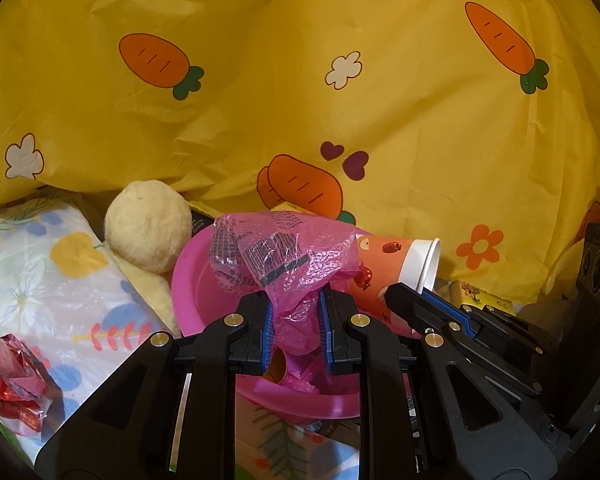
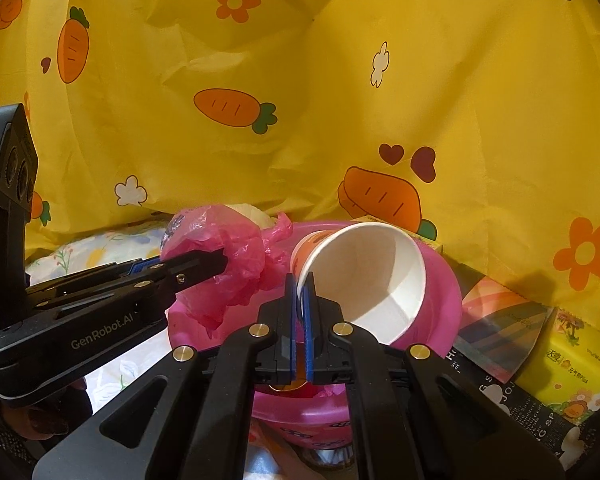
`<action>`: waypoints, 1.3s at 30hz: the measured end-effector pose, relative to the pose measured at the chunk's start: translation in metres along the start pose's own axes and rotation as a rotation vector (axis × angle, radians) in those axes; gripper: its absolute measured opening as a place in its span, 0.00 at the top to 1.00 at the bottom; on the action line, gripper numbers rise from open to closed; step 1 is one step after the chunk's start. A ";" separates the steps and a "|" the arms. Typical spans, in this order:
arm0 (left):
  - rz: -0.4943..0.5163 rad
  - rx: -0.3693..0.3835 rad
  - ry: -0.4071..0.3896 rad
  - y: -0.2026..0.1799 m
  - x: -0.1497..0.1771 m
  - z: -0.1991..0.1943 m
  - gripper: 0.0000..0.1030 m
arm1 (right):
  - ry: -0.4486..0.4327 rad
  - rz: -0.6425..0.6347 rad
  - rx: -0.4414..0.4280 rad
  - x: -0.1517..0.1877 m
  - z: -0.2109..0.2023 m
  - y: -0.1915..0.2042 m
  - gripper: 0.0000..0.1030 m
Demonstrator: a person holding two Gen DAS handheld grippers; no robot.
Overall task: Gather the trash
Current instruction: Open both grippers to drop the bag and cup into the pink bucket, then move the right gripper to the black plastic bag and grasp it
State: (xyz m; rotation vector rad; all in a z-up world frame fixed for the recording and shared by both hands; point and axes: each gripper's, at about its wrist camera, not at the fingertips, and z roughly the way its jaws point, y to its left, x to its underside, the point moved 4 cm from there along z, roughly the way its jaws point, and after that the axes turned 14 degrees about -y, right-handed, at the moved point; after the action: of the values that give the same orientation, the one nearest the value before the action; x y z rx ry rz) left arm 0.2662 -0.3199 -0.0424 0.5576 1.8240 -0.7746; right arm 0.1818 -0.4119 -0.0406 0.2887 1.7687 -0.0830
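Largest in both views, behind and above both claws: a yellow cloth backdrop (image 1: 300, 92) printed with orange carrots, white flowers and dark hearts, hanging in creases. Below the claws lies a white floral-printed sheet under clear plastic (image 1: 60, 280), the working surface; little more of the room shows.

Directly under and ahead of both claws: a round pink plastic basin (image 2: 440, 292), the apparent collecting vessel, already holding a few scraps.

Left gripper (image 1: 294, 316): jaws nearly closed, the blue pads pinching a crumpled pink plastic bag with dark print (image 1: 276, 256), which bulges above the fingertips and hangs over the basin.

Right gripper (image 2: 300, 312): jaws fully closed on the rim of an orange paper cup with a white inside (image 2: 364, 276), tilted on its side, mouth toward this claw's camera, over the basin's far half.

Step in hand, as judged: both pieces of trash are carried to the basin and stand ready for release. The next move calls for lowering each piece inside the rim and then opening the jaws; the light bag may cling to the pads, and the cup may roll out if let go too high.

To the left claw's left: a cream fuzzy ball (image 1: 148, 226), and, nearer, a crumpled red foil wrapper (image 1: 12, 380), seemingly still uncollected. To the right claw's right: a yellow tissue packet (image 2: 572, 372) and a dark printed packet (image 2: 500, 344).
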 end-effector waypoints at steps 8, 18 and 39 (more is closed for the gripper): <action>-0.030 -0.007 0.010 0.005 0.003 0.004 0.71 | 0.006 0.012 0.004 0.002 0.004 -0.003 0.96; -0.027 -0.129 -0.080 0.024 -0.007 -0.023 0.12 | 0.001 0.012 0.003 0.001 0.002 -0.001 0.79; 0.052 -0.580 -0.209 0.073 0.009 -0.197 0.06 | -0.092 -0.008 -0.079 0.009 -0.070 0.063 0.16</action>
State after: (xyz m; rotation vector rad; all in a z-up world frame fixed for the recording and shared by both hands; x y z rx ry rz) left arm 0.1880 -0.1260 -0.0178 0.1372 1.7226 -0.2302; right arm 0.1283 -0.3343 -0.0276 0.2167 1.6775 -0.0314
